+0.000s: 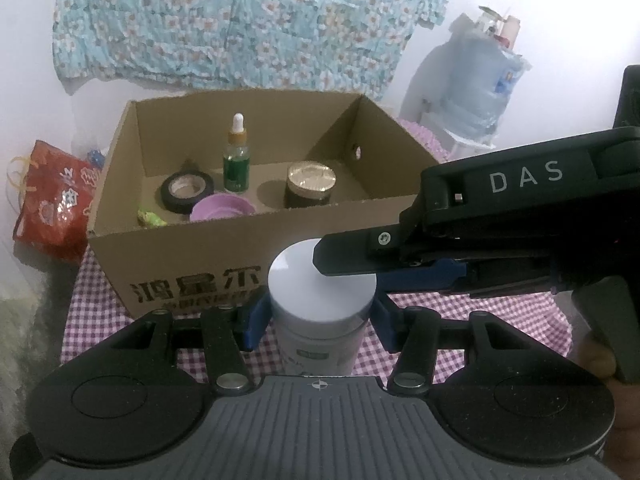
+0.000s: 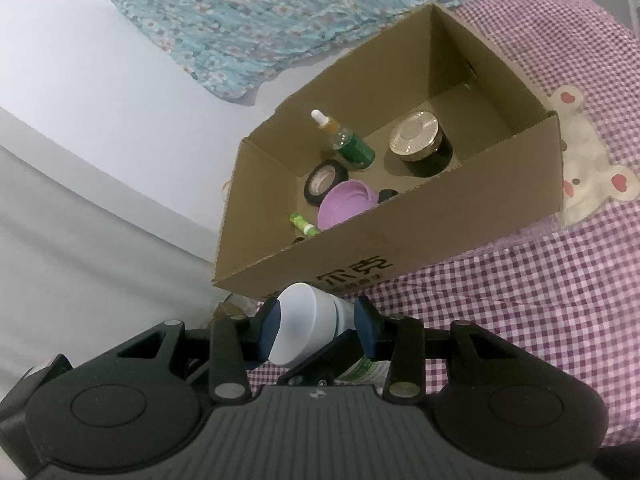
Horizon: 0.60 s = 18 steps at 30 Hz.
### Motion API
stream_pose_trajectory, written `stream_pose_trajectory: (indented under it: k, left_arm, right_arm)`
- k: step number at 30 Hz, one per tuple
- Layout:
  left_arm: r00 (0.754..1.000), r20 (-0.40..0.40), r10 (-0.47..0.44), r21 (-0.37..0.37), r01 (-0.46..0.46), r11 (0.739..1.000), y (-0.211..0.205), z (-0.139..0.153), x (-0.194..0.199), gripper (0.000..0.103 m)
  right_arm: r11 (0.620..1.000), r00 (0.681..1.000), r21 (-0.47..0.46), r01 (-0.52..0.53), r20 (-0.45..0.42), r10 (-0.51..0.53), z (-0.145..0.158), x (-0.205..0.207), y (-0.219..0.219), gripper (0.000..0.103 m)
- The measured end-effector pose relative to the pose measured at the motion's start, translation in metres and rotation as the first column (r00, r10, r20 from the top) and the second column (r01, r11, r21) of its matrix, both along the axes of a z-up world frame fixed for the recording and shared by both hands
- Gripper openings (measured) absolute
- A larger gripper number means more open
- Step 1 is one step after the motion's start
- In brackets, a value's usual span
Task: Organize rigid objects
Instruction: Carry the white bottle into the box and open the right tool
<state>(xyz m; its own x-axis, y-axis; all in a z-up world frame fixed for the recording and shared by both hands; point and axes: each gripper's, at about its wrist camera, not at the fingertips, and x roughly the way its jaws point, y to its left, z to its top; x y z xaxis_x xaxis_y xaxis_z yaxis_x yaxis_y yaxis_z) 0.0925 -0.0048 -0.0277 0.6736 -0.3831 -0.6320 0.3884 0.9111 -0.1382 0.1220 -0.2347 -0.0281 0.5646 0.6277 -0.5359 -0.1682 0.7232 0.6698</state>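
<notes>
A white jar [image 1: 320, 336] with a broad white lid [image 1: 316, 280] stands upright on the checked cloth, just in front of a cardboard box [image 1: 192, 264]. My left gripper [image 1: 320, 320] is shut on it, blue pads pressed to both sides under the lid. My right gripper [image 1: 352, 268] reaches in from the right, one black finger lying across the lid top. In the right wrist view the lid [image 2: 304, 320] sits between the right gripper's [image 2: 320, 320] blue pads. The box [image 2: 440, 232] holds a green dropper bottle [image 2: 348, 146], a black tape roll [image 2: 324, 180], a purple lid [image 2: 346, 204] and a gold-topped dark jar [image 2: 420, 142].
A red gift bag [image 1: 52, 204] leans left of the box. A large water bottle [image 1: 480, 80] stands at the back right, under a floral cloth [image 1: 240, 20] on the wall. The pink checked cloth [image 2: 520, 320] stretches right of the box. A small green tube [image 2: 304, 226] lies in the box.
</notes>
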Motion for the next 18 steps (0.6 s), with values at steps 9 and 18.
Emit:
stream_pose_trajectory:
  k: [9,18]
  left_arm:
    - [0.994,0.110,-0.016,0.005,0.016,1.000,-0.003,0.046,-0.009,0.053]
    - [0.983,0.177,-0.051,-0.047,0.060,0.997,-0.022,0.094,0.034,0.053]
  right_arm:
    - [1.000,0.995,0.022,-0.014,0.095,0.012,0.034,-0.012,-0.004,0.044]
    - [1.000,0.970,0.023,-0.018,0.241,0.012,0.098,0.014,-0.020,0.044]
